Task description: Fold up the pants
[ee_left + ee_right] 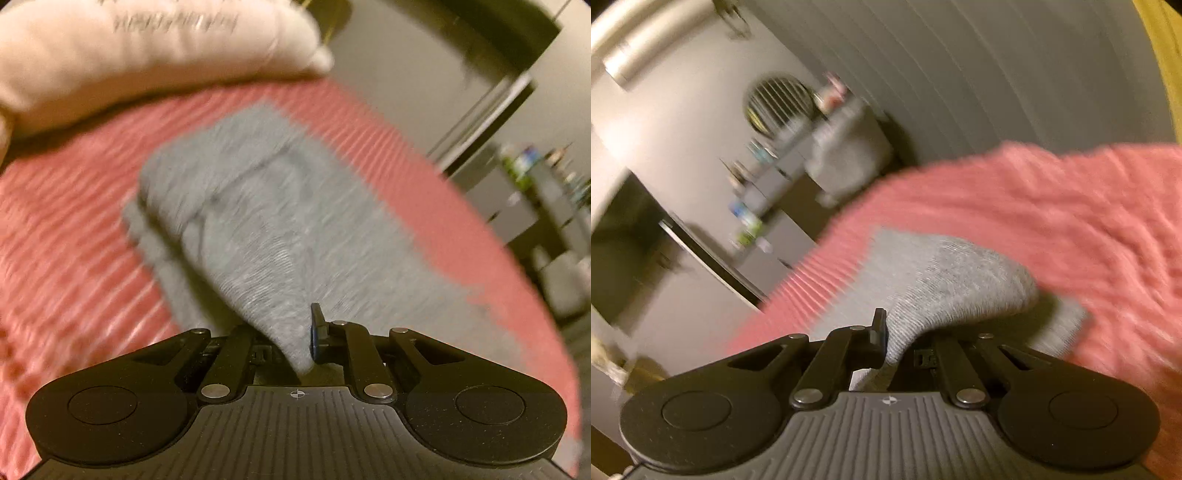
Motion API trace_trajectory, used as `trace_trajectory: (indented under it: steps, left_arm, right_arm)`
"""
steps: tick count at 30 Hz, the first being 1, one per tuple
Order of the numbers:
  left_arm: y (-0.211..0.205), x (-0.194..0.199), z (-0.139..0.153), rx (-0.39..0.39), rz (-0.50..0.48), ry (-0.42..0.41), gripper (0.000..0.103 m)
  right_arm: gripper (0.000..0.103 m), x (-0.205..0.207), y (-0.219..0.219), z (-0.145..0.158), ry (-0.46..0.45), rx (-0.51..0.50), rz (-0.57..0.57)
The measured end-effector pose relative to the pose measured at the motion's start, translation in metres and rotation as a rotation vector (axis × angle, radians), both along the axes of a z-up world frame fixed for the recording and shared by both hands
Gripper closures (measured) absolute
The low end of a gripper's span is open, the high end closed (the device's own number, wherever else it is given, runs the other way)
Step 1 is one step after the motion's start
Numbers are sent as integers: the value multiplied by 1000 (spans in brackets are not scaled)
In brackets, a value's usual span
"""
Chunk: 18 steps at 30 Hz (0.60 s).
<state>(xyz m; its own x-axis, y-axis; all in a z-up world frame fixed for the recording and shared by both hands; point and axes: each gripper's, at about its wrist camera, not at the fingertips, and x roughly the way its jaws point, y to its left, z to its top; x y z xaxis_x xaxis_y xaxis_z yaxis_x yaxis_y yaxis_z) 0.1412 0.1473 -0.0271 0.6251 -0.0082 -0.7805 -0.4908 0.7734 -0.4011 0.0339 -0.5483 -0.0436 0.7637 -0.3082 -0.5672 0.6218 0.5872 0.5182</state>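
Left wrist view: your left gripper (pixel 291 343) is pinching a raised edge of the grey pants (pixel 258 206), which are lying partly doubled on the pink bedspread (pixel 66 229) below the pillow (pixel 147 55); your right gripper (pixel 897 350) is clamping another edge, so you are seemingly mid-fold, with laying down and smoothing left

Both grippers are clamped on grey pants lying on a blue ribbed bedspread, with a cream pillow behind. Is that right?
Not quite: the bedspread is pink, not blue, as both wrist views show. The rest holds: the left gripper and the right gripper each pinch the grey pants, and a cream pillow lies behind in the left wrist view.
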Motion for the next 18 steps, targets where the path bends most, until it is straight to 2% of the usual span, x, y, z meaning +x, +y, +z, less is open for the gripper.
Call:
trace_trajectory:
  steps: [2, 6, 9, 11, 12, 13, 14, 15, 16, 18]
  left_arm:
    - [-3, -4, -5, 27, -1, 8, 90]
    - [-11, -2, 8, 76, -18, -10, 90]
    - [-16, -11, 20, 124, -34, -44, 90]
    - [-21, -12, 21, 159, -40, -5, 89]
    - [-23, -12, 20, 173, -21, 39, 78]
    - [-20, -16, 20, 195, 11, 83, 61]
    - [-22, -18, 22, 246, 62, 126, 57]
    - [-26, -22, 29, 317, 103, 150, 50]
    - [-32, -26, 37, 396, 127, 160, 43]
    - [-50, -34, 57, 597, 195, 134, 39]
  right_arm:
    - [97, 5, -1, -14, 124, -12, -23]
    - [97, 0, -1, -11, 77, -3, -42]
    - [97, -8, 7, 0, 35, -75, -39]
    - [97, -7, 11, 6, 81, -141, -57]
    - [95, -4, 11, 5, 161, -174, -87]
    - [82, -1, 11, 3, 232, -195, -118]
    - [76, 0, 10, 2, 305, -215, -156]
    - [66, -3, 11, 2, 335, -237, -188]
    - [63, -6, 14, 5, 336, -264, -209]
    - [63, -11, 23, 13, 329, -321, -235]
